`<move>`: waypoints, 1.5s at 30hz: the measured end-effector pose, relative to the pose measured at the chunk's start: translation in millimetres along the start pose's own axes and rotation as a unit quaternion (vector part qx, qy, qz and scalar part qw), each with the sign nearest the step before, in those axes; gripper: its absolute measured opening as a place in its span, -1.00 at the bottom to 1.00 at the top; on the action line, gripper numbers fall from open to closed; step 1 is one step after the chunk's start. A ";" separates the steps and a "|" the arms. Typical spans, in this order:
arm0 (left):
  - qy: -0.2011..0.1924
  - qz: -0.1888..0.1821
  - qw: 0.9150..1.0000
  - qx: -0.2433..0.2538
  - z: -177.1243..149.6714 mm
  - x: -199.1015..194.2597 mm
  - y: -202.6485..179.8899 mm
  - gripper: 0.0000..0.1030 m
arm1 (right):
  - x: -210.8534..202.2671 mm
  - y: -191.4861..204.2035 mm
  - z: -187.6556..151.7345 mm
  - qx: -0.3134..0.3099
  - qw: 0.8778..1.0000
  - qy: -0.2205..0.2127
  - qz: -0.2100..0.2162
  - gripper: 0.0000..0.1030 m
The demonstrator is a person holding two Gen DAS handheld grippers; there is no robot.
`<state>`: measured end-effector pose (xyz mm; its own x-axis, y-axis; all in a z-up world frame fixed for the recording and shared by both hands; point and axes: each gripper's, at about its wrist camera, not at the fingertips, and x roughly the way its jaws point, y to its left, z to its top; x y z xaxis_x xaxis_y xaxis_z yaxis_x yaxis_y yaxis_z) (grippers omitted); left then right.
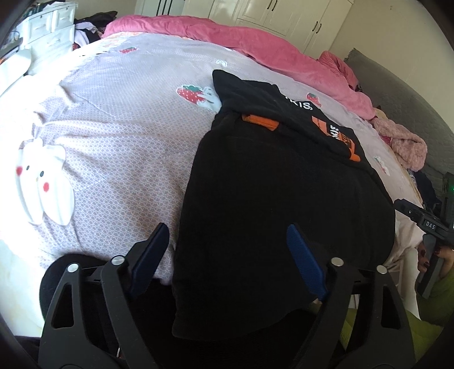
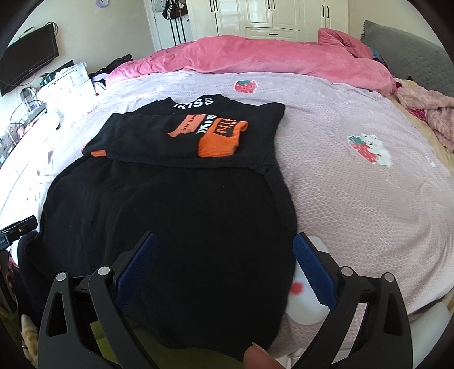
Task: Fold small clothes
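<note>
Folding stage: black top [image 2: 170, 215] lies flat on the lilac bedsheet [image 2: 354, 198], sleeves already laid across its upper part, hem at the near bed edge; the hem-to-collar fold looks like the step in hand.
Garment marks: orange cuff [image 2: 224, 139] and white collar lettering [image 2: 195, 102] at the far end, away from both tools.
Left gripper [image 1: 227, 255]: fingers apart, nothing clamped; the left hem corner lies under and between them.
Right gripper [image 2: 224, 266]: fingers apart, poised over the right hem corner, no cloth pinched.
Doing it well: I judge each tool should bite one hem corner, both layers, at matching depth, then lift and carry together so the fold edge stays straight and the sleeves are not dragged.
Risk: uneven bites would probably skew the fold.
Left view only: the right gripper's body at the far right edge, a rabbit print [image 1: 42, 184] on the sheet.
Right view only: the cuff and lettering seen square on, a fingertip [image 2: 256, 357] at the bottom, a wall television [image 2: 28, 65].
Beyond: pink duvet [image 2: 255, 59] bunched along the far side, white wardrobes [image 2: 269, 17] behind.
</note>
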<state>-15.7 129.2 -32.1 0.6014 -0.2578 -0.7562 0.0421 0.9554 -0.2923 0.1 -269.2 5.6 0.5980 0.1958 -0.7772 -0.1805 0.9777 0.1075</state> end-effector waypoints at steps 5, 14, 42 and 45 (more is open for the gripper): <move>0.012 -0.006 1.000 0.000 -2.7 5.2 0.3 0.12 | -0.8 -7.5 -5.7 0.003 1.000 0.006 -0.008 0.86; 0.024 -0.003 1.000 -0.016 -6.3 11.6 10.5 0.10 | -2.1 -18.7 -22.6 0.007 1.000 0.020 -0.001 0.85; -0.025 -0.021 0.999 -0.015 0.6 -15.1 2.6 -0.98 | -18.6 -47.0 -25.5 0.033 0.996 0.002 0.078 -0.85; -0.042 -0.024 0.999 -0.008 13.2 -25.1 -5.1 -0.98 | -27.2 -53.0 -8.0 0.039 0.995 -0.033 0.090 -0.85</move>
<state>-20.5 132.7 -3.9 0.6632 -0.2903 -0.6898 0.0597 0.9393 -0.3379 -12.9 -326.9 16.1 0.6123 0.3700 -0.6987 -0.2300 0.9289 0.2903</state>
